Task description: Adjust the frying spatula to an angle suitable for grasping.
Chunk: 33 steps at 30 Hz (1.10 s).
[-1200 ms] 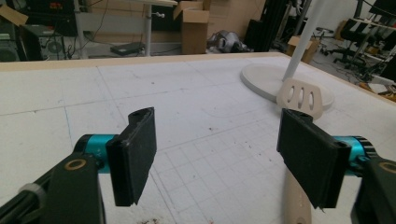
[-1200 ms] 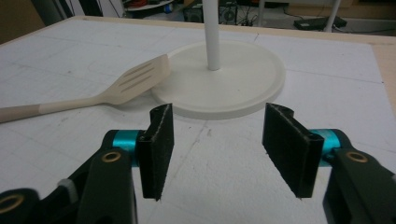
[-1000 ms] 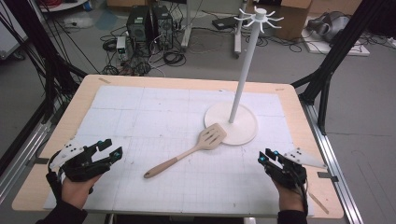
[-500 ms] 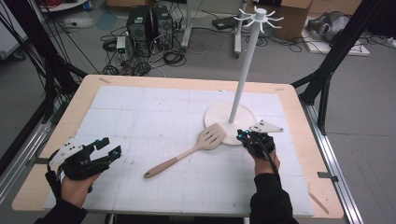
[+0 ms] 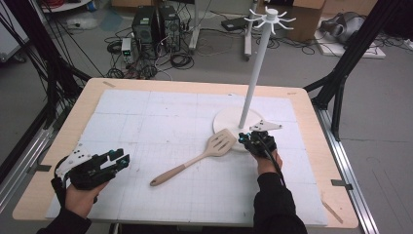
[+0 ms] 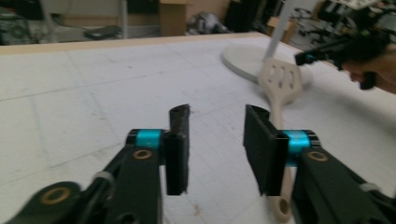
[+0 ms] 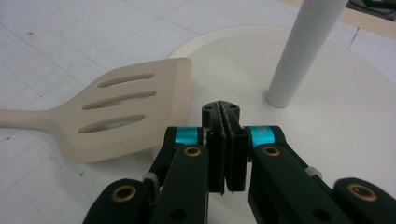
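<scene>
A beige slotted spatula [image 5: 195,160] lies flat on the white mat, its head [image 7: 126,109] resting against the rim of a white stand's round base [image 5: 226,118]. From that base rises a white pole [image 5: 255,73] with hooks at its top. My right gripper [image 5: 242,140] hovers low over the near rim of the base [image 7: 327,116], just right of the spatula head, jaws shut with nothing in them [image 7: 223,109]. At the front left my left gripper [image 5: 119,158] points toward the spatula [image 6: 280,81]. Its jaws have just been closing and stand open, a gap between them and nothing in it [image 6: 217,116].
A white gridded mat [image 5: 160,122] covers most of the wooden table [image 5: 311,112]. Black frame posts [image 5: 341,83] stand at the table's sides. Computer boxes and cables [image 5: 156,24] lie on the floor beyond the far edge.
The right hand has moved from the table's front right corner leftward and away, to the stand's base beside the spatula head. The left hand has stayed in place.
</scene>
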Each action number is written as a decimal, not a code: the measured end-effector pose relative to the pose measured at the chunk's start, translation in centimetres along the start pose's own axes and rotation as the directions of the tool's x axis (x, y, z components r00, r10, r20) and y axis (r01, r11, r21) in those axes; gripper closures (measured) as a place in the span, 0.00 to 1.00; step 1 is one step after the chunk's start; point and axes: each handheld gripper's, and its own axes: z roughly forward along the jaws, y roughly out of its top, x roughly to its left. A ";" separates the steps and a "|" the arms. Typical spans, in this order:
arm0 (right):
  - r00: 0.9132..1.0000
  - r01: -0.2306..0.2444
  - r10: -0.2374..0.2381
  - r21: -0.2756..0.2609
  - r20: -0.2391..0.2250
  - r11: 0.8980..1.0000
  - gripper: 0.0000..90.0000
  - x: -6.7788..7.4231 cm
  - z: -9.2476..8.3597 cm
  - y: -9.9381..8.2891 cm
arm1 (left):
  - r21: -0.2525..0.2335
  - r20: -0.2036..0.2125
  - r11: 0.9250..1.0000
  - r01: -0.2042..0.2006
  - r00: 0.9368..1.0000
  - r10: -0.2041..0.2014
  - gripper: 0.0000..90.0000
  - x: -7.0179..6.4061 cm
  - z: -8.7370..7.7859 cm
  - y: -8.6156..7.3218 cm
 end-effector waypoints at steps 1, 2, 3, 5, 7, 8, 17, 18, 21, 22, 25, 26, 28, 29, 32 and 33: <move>1.000 -0.006 0.006 0.001 -0.002 1.000 0.99 0.0 0.0 0.0 | 0.013 0.027 1.000 -0.012 1.000 0.012 0.77 -0.3 0.3 0.0; 1.000 -0.014 0.014 0.001 0.000 1.000 0.99 0.0 -0.1 0.0 | 0.032 0.051 0.999 -0.027 0.998 0.025 0.80 -0.6 0.6 0.0; 1.000 -0.012 0.012 -0.003 0.003 1.000 0.99 -0.1 -0.1 0.0 | 0.050 0.077 0.998 -0.036 0.997 0.032 0.82 -0.9 0.9 -0.1; 1.000 -0.022 0.022 0.000 0.002 1.000 0.99 -0.1 -0.1 0.0 | 0.084 0.120 0.995 -0.047 0.992 0.037 0.86 -1.5 1.6 -0.2; 1.000 -0.019 0.019 0.002 0.005 1.000 0.99 -0.1 0.0 0.1 | 0.125 0.150 0.990 -0.070 0.987 0.051 0.89 -2.3 2.3 -0.5; 1.000 -0.016 0.016 0.003 0.005 1.000 0.99 -0.1 0.1 0.1 | 0.142 0.161 0.986 -0.082 0.985 0.059 0.90 -2.6 2.7 -0.6; 1.000 -0.013 0.013 0.006 0.007 1.000 0.99 0.1 0.5 0.3 | 0.267 0.210 0.952 -0.148 0.973 0.093 0.92 -4.3 5.3 -2.0; 1.000 -0.015 0.015 0.007 0.006 1.000 0.99 0.1 0.5 0.3 | 0.267 0.210 0.952 -0.148 0.973 0.093 0.92 -4.3 5.3 -2.0; 1.000 -0.019 0.019 0.011 0.004 1.000 0.99 0.1 0.6 0.3 | 0.328 0.214 0.929 -0.172 0.971 0.104 0.93 -4.7 6.1 -2.6; 1.000 -0.014 0.014 0.011 0.004 1.000 0.99 0.0 0.6 0.3 | 0.329 0.215 0.929 -0.172 0.971 0.104 0.93 -4.7 6.1 -2.7; 1.000 -0.008 0.008 0.023 -0.004 1.000 0.99 0.1 0.7 0.3 | 0.328 0.201 0.932 -0.154 0.975 0.091 0.95 -4.8 6.1 -2.7; 1.000 -0.004 0.004 0.024 -0.007 1.000 0.99 0.2 0.7 0.3 | 0.330 0.198 0.932 -0.147 0.977 0.084 0.95 -4.7 6.1 -2.6; 1.000 0.006 -0.006 0.029 -0.014 1.000 0.99 0.4 0.7 0.3 | 0.333 0.197 0.931 -0.149 0.977 0.086 0.95 -4.6 6.1 -2.6; 1.000 0.010 -0.010 0.033 -0.018 0.999 0.99 0.6 0.8 0.4 | 0.333 0.196 0.931 -0.147 0.977 0.084 0.95 -4.6 6.1 -2.6; 1.000 0.030 -0.030 0.039 -0.005 0.999 0.99 0.9 0.7 0.4 | 0.330 0.190 0.934 -0.137 0.979 0.077 0.96 -4.7 6.2 -2.6; 1.000 0.028 -0.028 0.041 -0.003 0.999 0.99 1.0 0.7 0.5 | 0.331 0.187 0.933 -0.138 0.979 0.078 0.96 -4.6 6.2 -2.6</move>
